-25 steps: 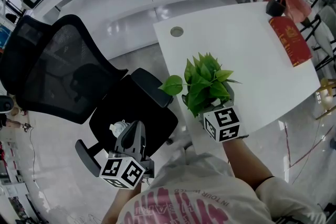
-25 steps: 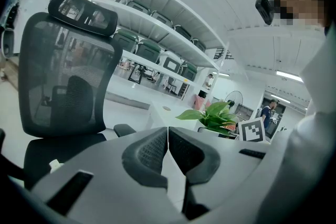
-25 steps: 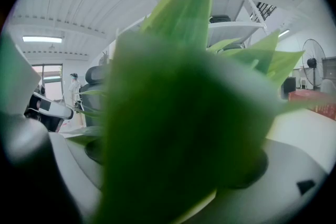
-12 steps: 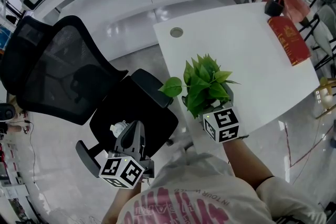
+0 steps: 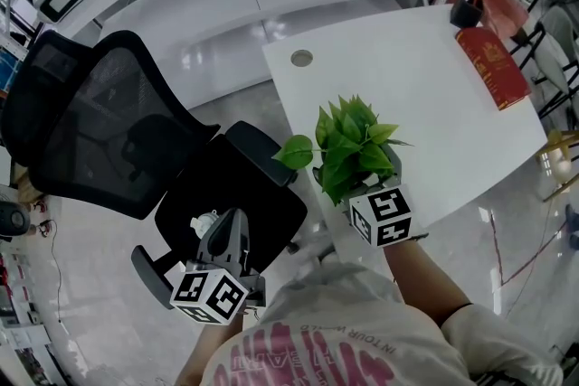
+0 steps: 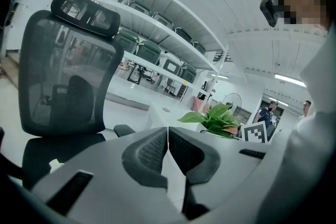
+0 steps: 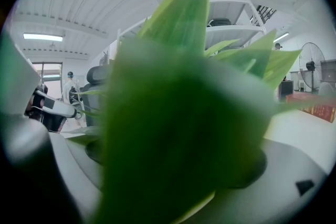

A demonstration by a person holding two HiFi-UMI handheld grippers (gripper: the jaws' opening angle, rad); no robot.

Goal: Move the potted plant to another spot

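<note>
Since the right gripper (image 5: 364, 182) has the potted plant (image 5: 353, 140) between its jaws at the near edge of the white table (image 5: 434, 104), the job now is a clean carry. In the right gripper view the jaws stand apart w/ one either side of the plant. Blurred leaves fill the middle and mask the pot wall, so actual contact can't be seen. My read is that they're clamped on the pot. Whether the pot base is on the tabletop or just off it, can't tell from the head view.

The left gripper (image 5: 233, 220) is empty, w/ its jaws closed pad to pad. It hangs over the black office chair (image 5: 118, 131), well apart from the plant.

How to do it well, imo:
- Hold the pot upright, no tilt, since the foliage makes it top-heavy and soil could spill.
- Lift straight up before going sideways, so the base doesn't drag or catch the table edge.
- Move slowly. The leaves block the right gripper's own view, so steer by the head view.
- Choose a bare patch mid-table, clear of the red book (image 5: 493, 68) and the cable grommet (image 5: 301, 59), and not near an edge.
- Set it flat and check it's stable, then open the jaws wide and back out w/o snagging leaves.
</note>
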